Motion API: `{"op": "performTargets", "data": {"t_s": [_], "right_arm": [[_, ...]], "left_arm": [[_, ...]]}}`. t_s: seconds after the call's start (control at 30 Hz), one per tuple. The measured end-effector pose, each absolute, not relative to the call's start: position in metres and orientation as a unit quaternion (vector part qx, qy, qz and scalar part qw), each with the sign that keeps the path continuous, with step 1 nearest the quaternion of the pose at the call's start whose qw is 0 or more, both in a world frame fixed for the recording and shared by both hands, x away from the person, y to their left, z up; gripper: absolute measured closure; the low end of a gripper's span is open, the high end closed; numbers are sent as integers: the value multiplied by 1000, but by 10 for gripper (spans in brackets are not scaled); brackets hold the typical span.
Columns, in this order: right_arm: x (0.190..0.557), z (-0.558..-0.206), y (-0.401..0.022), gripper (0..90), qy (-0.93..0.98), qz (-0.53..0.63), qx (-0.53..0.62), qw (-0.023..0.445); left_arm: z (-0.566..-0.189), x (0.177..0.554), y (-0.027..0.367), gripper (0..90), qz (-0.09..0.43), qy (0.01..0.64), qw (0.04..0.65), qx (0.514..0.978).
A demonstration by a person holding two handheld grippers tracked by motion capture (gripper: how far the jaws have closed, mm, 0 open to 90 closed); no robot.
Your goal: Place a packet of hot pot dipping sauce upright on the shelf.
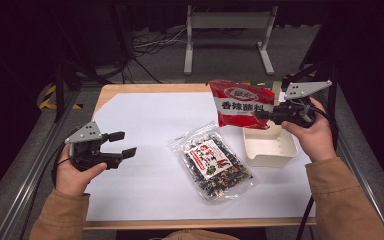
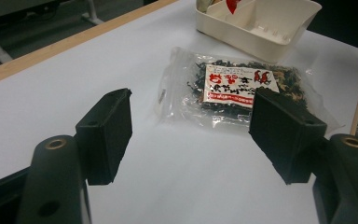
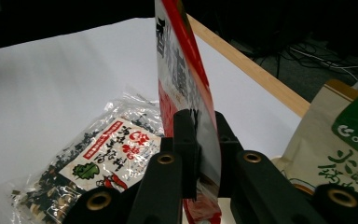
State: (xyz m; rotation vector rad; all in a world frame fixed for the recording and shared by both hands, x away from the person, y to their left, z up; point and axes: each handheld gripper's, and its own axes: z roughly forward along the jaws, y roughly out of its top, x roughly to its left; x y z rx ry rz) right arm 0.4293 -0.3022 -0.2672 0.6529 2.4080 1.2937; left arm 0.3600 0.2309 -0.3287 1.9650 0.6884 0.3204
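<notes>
The right gripper (image 1: 261,114) clamps a red packet (image 1: 240,104) by its edge, held upright above the tray (image 1: 270,148), at two o'clock on the table, seemingly for sorting; the left gripper (image 1: 122,144) waits open at nine o'clock, facing the clear packet (image 1: 211,161) lying centre.

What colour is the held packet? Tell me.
Red with a white label panel; clearest in the high view.
</notes>
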Motion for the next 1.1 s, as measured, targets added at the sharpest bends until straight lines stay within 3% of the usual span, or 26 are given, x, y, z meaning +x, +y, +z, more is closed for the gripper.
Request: {"op": "performTargets", "data": {"t_s": [0.53, 1.1], "right_arm": [[454, -266, -336, 843, 832, 445, 266, 197], [470, -275, -365, 842, 817, 451, 308, 186]], "left_arm": [[-334, 363, 235, 303, 130, 294, 488, 811], [-336, 363, 235, 302, 124, 301, 487, 811]]}}
